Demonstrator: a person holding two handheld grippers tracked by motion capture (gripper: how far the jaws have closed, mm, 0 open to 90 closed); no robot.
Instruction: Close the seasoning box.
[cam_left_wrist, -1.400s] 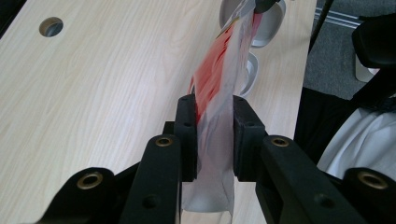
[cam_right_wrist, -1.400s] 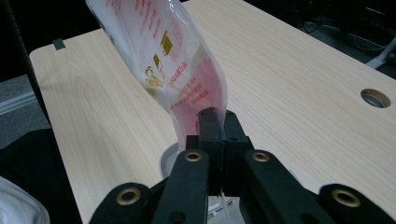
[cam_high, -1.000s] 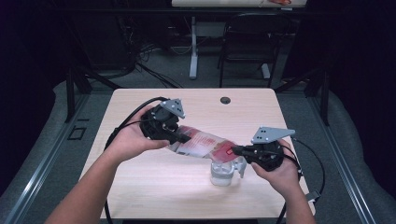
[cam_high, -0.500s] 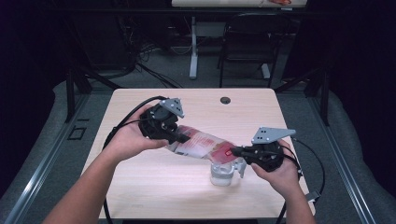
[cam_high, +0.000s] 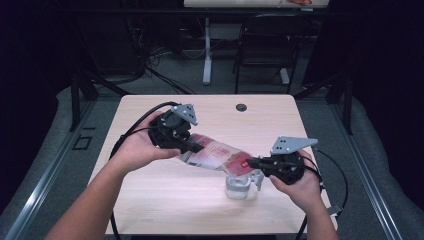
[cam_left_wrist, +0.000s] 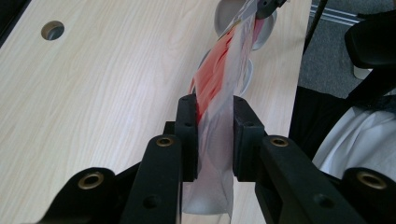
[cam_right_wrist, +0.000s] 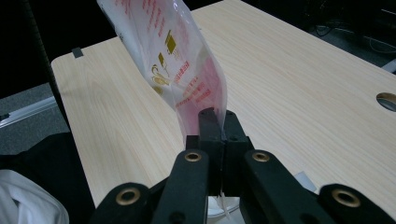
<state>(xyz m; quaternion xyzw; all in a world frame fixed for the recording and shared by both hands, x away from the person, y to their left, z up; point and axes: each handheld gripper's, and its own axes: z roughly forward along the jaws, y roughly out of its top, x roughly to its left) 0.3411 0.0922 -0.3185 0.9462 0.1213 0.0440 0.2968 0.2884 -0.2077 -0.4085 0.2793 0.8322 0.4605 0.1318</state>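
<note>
Evidently a pouring step was in hand: the left gripper (cam_high: 192, 148) clamped one end of the plastic bag (cam_high: 212, 155), the right gripper (cam_high: 253, 162) pinched the other, directly above the cup (cam_high: 237, 186). Next likely called for tilting the bag.

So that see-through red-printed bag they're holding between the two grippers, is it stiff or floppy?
Probably floppy: the bag is thin clear film, creased where the left gripper pinches it. Likely light too, since the right gripper holds it by one edge. It looks glossy, so perhaps slippery.
</note>
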